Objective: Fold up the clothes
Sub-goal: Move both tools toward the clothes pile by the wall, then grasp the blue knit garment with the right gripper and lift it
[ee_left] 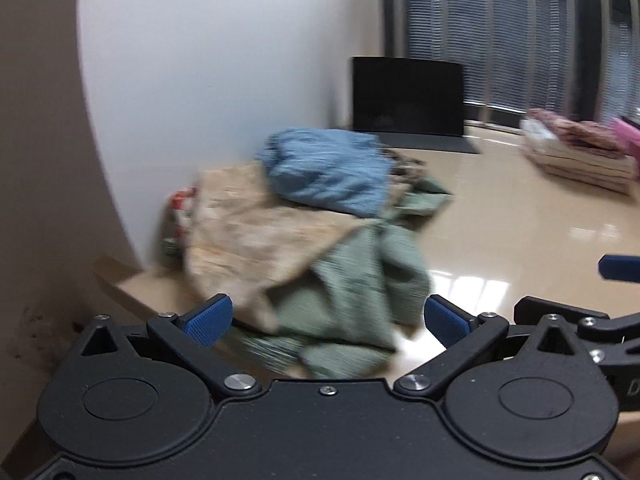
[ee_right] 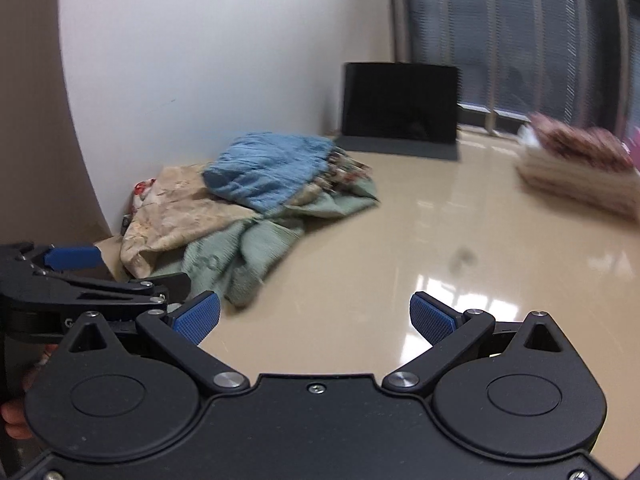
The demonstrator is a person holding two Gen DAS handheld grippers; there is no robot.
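A heap of unfolded clothes lies at the table's left, by the wall: a blue garment (ee_left: pixel 328 168) (ee_right: pixel 272 168) on top, a beige patterned one (ee_left: pixel 256 236) (ee_right: pixel 180 212) below it, a green one (ee_left: pixel 360 280) (ee_right: pixel 248 248) spilling toward me. My left gripper (ee_left: pixel 328 320) is open, its blue pads (ee_left: pixel 208 320) just short of the green cloth, nothing held. My right gripper (ee_right: pixel 314 318) is open over bare glossy table, right of the heap. Each gripper shows at the edge of the other's view: the right gripper (ee_left: pixel 620 268), the left gripper (ee_right: pixel 72 258).
A stack of folded clothes (ee_left: pixel 580 152) (ee_right: pixel 580 168) sits at the far right of the beige table (ee_right: pixel 400 240). A black screen on a dark mat (ee_left: pixel 408 96) (ee_right: pixel 400 100) stands at the back against blinds. A white wall runs along the left. A hand (ee_right: pixel 16 416) shows lower left.
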